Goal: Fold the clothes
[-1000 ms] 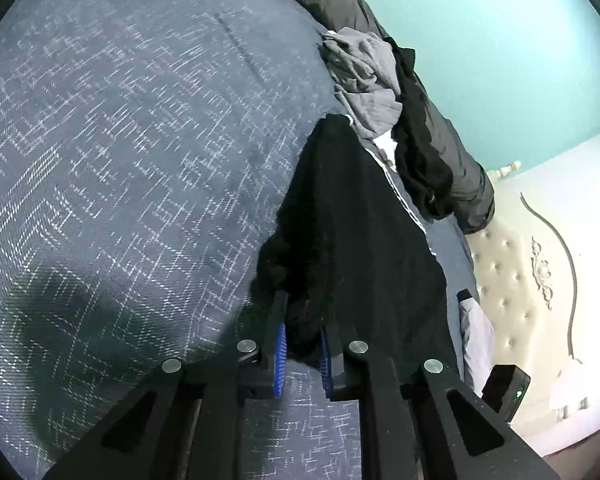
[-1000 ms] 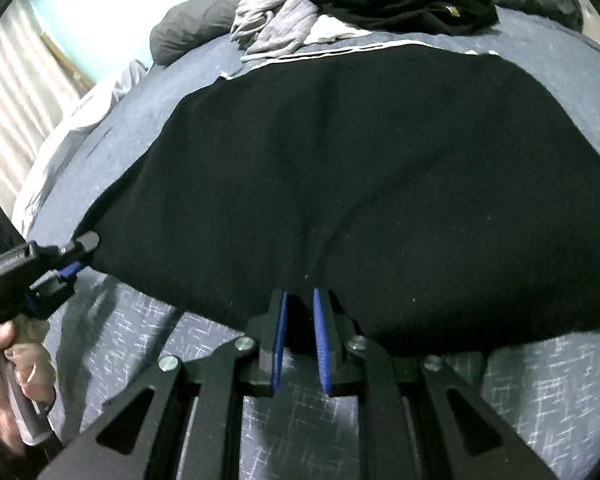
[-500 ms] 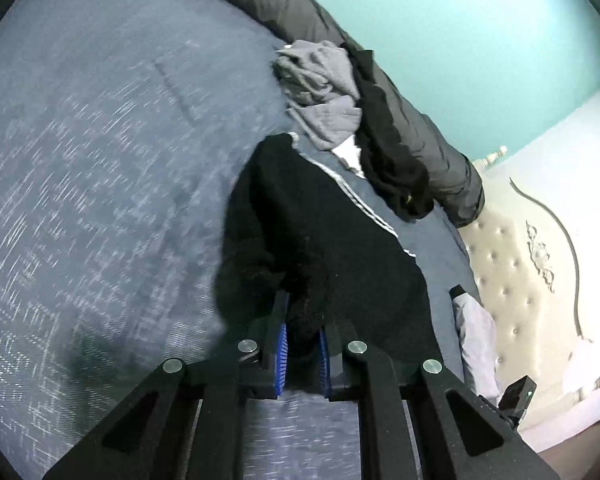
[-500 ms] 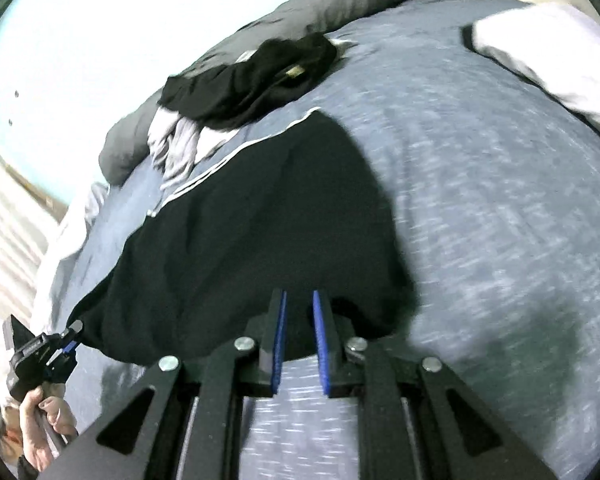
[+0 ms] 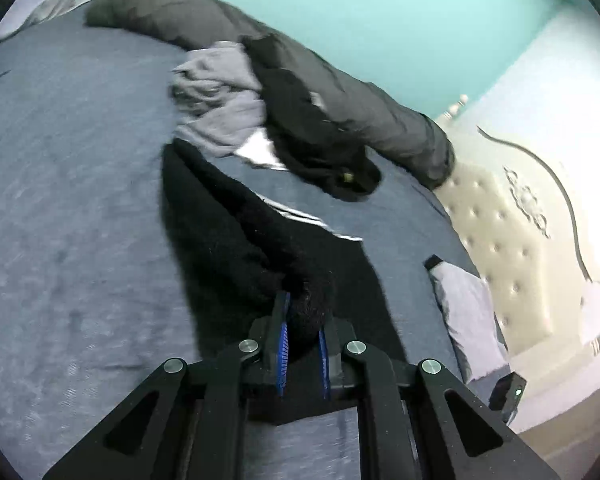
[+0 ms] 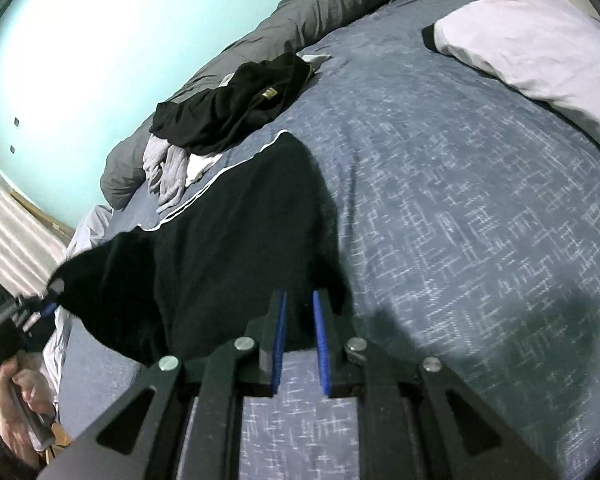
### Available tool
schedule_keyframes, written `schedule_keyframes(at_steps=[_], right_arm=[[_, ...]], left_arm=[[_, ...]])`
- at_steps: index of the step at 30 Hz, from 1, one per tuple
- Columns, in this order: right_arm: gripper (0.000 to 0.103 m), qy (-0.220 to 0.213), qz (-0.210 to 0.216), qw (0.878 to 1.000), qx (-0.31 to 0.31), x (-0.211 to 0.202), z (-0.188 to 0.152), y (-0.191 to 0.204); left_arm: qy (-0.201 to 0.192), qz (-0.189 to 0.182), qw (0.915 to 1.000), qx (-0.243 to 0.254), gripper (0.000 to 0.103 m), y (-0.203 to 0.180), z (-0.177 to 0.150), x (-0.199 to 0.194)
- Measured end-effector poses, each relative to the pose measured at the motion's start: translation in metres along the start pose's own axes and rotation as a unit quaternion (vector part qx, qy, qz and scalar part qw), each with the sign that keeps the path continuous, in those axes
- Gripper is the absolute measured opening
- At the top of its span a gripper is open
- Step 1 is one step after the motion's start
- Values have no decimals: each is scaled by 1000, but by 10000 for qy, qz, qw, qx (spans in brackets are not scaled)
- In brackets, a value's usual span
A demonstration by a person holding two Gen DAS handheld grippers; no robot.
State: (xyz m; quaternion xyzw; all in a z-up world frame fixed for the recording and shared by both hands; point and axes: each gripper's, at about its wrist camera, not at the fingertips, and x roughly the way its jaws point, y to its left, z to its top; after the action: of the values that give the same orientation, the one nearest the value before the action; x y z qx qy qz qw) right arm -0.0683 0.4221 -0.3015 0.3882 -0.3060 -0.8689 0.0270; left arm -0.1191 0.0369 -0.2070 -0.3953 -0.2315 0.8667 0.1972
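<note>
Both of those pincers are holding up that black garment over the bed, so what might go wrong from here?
Three things, I would guess. The left gripper pinches only a small bunch of the black garment, so it may slip out. The right gripper grips just the hem, so the fold may land crooked. The trailing edge lies close to the pile of clothes and might drag into it.

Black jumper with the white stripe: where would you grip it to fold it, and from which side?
Grip the black jumper at its near hem corners, coming from the near bed edge. It lies spread away towards the clothes pile, and both grippers already pinch that edge.
</note>
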Motion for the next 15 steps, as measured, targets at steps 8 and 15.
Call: schedule_keyframes(at_steps=[8, 15], right_arm=[[13, -55, 38, 9997, 220, -11, 5, -22], [13, -40, 133, 9994, 308, -11, 11, -31]], left_arm=[[621, -489, 9929, 894, 12, -121, -34, 82], [1744, -257, 9738, 1435, 12, -152, -116, 162]])
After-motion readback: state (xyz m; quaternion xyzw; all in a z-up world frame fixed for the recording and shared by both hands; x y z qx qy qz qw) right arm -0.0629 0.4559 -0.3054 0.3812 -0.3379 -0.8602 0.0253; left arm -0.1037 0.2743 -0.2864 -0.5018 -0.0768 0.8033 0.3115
